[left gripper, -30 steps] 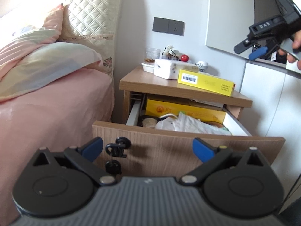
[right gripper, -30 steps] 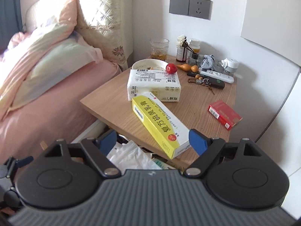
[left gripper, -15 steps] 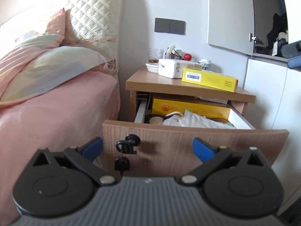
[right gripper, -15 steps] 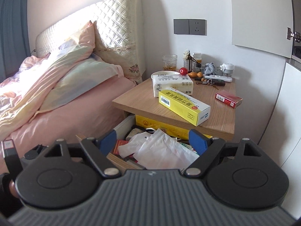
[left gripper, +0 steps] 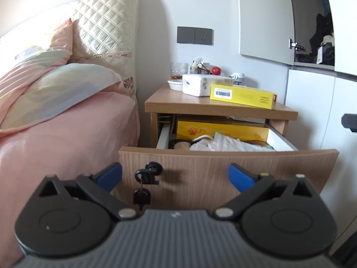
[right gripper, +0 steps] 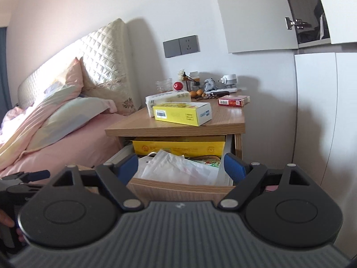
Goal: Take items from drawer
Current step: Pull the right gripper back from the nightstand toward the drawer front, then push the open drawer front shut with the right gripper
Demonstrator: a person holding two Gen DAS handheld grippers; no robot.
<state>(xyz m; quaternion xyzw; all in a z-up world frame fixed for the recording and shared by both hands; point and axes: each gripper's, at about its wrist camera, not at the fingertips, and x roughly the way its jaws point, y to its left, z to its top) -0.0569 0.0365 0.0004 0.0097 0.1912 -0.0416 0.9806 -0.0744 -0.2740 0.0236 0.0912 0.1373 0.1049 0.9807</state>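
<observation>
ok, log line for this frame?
drawer: open, full | yellow box: on nightstand | left gripper: open, empty | right gripper: open, empty

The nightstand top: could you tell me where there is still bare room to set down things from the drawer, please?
The nightstand has bare wood along its front-left edge, before the tissue pack and yellow box, and on the right between that box and the red box. The back by the wall is crowded with small items. The drawer is full.
</observation>
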